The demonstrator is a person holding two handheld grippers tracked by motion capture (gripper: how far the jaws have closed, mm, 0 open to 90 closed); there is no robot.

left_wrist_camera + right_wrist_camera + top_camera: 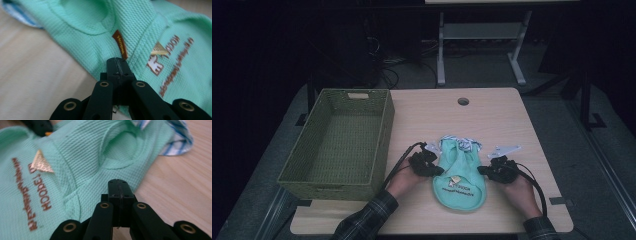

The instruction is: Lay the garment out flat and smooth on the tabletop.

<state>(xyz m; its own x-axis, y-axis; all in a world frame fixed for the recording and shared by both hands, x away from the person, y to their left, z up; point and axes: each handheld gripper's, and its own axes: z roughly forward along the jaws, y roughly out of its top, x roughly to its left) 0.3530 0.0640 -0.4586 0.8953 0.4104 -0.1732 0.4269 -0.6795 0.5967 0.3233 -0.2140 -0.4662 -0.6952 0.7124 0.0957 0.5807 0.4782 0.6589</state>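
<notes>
Overhead, green basket [337, 142] beside mint garment [460, 172], brown tag [120, 44] visible close-up

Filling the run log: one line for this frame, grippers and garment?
left gripper: shut, at garment's edge | right gripper: shut, at opposite edge | mint green garment: flat on table | green basket: left of garment

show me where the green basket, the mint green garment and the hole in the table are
green basket [382, 131]: high view, on its right side wall.
mint green garment [462, 170]: high view, on the middle of its fabric.
hole in the table [463, 101]: high view, on the dark opening near the far edge.
</notes>
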